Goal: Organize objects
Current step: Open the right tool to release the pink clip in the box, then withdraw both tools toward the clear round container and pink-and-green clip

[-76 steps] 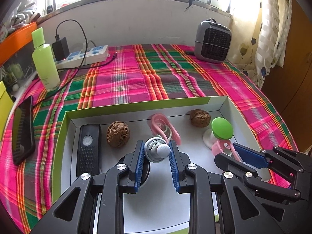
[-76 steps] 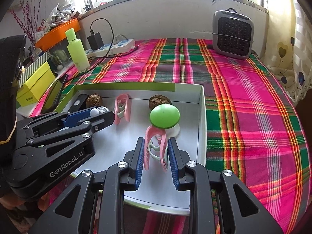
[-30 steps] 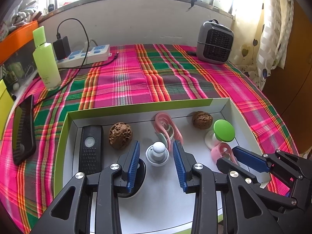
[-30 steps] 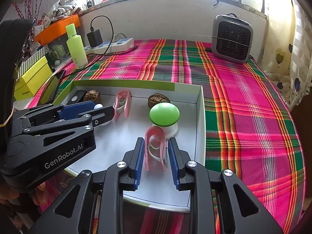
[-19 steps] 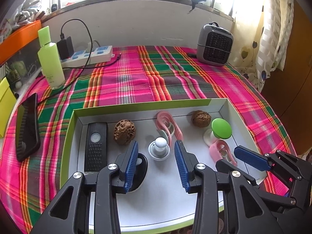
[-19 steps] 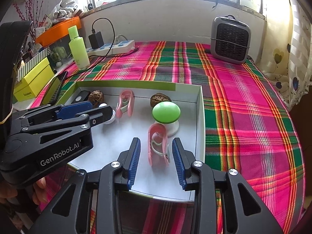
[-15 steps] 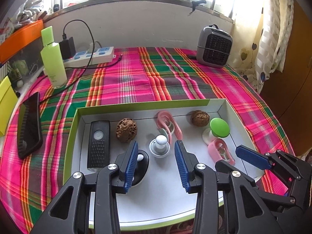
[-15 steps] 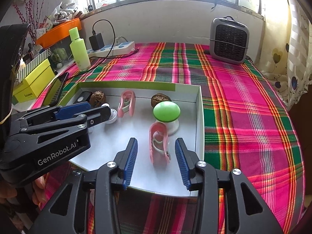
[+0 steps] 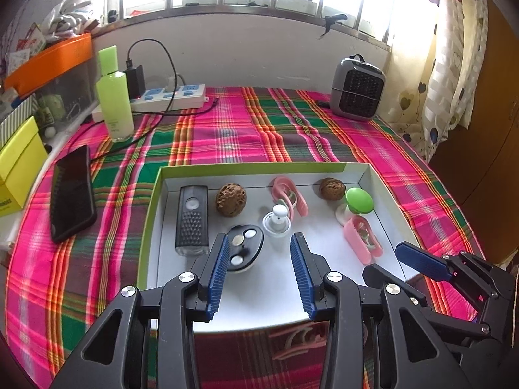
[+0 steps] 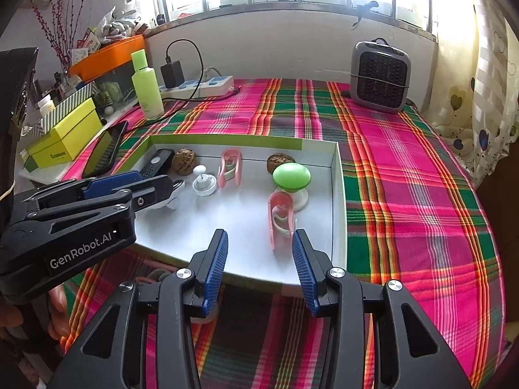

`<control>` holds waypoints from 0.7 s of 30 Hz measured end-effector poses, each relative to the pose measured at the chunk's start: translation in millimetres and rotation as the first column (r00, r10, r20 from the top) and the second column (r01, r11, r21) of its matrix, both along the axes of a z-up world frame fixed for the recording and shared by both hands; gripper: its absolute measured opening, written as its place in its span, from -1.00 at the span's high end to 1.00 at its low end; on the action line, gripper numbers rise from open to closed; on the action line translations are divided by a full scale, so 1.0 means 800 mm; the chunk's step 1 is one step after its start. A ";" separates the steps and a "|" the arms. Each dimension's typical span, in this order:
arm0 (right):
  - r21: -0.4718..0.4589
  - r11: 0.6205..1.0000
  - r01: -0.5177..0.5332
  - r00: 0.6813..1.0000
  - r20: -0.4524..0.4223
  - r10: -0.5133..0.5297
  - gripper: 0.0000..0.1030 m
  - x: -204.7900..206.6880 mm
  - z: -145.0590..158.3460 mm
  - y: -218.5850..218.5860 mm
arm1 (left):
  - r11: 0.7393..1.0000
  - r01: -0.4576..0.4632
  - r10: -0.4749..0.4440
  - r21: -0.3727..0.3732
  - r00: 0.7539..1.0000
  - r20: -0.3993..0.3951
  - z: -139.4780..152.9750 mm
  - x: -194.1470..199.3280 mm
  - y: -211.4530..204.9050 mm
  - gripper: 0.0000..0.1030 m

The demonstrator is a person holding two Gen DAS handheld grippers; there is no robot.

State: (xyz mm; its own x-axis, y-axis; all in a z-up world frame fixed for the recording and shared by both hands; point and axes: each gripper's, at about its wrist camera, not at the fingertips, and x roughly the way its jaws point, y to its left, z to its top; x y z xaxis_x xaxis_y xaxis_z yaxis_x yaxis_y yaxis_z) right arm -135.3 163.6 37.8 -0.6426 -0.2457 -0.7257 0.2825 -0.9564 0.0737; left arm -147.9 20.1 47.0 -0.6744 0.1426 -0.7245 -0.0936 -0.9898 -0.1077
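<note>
Counting inside the box (image 9: 152,201): two walnuts (image 9: 230,200) (image 9: 331,188), two pink clips (image 9: 288,194) (image 9: 362,239), one black remote (image 9: 192,218), one white knob (image 9: 276,222), one green-topped knob (image 9: 358,200) and one black oval piece (image 9: 245,246). Outside it: one green bottle (image 9: 114,105), one phone (image 9: 72,188), one heater (image 9: 356,89).

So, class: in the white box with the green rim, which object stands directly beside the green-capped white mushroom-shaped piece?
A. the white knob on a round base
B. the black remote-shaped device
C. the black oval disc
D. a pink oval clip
D: the pink oval clip lies right against the green-capped white mushroom-shaped piece in the white box.
</note>
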 end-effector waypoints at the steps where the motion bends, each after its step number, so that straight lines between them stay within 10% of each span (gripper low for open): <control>1: -0.001 1.000 -0.001 1.000 -0.002 0.001 0.17 0.003 0.001 0.000 | 1.000 -0.003 0.003 0.003 1.000 -0.003 0.001 0.003 -0.001 0.27; 21: -0.029 1.000 -0.004 0.999 -0.037 0.003 0.17 0.056 0.011 -0.002 | 1.000 -0.002 0.003 0.020 0.999 -0.032 0.009 0.071 -0.011 0.27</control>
State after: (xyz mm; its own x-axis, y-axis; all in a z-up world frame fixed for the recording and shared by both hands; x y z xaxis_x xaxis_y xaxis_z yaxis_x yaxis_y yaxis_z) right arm -90.6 162.0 46.8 -0.6683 -0.2683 -0.6938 0.2890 -0.9531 0.0903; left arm -90.8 11.0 54.3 -0.6973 0.1547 -0.6999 -0.0946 -0.9878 -0.1241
